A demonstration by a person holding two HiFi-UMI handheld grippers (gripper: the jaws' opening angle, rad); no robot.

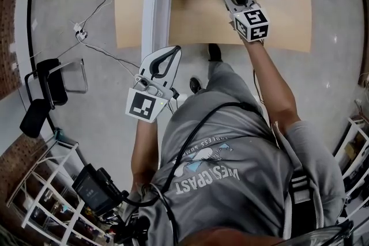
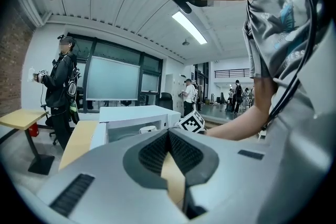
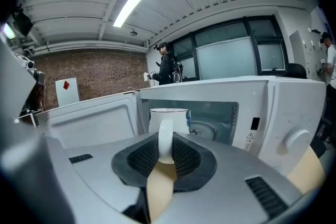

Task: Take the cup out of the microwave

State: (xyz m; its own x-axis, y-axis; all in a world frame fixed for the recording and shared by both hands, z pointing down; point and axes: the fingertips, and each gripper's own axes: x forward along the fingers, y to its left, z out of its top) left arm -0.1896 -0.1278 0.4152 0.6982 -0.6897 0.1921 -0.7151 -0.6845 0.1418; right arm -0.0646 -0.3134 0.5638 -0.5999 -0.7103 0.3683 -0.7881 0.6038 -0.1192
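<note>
Right gripper view: the white microwave [image 3: 294,113] stands open, and the cup [image 3: 169,113] hangs just in front of its mouth, with the right tool [image 3: 166,153] clamped on its handle [image 3: 165,136]. Looks like glazed ceramic to me: stiff, slick, chippable, and likely to pivot on that thin handle. The left tool [image 2: 169,134] is closed and empty.

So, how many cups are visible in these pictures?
1. The cup is held by its handle in the right gripper, at the mouth of the open microwave. Part of the inside is hidden, so another may exist.
</note>
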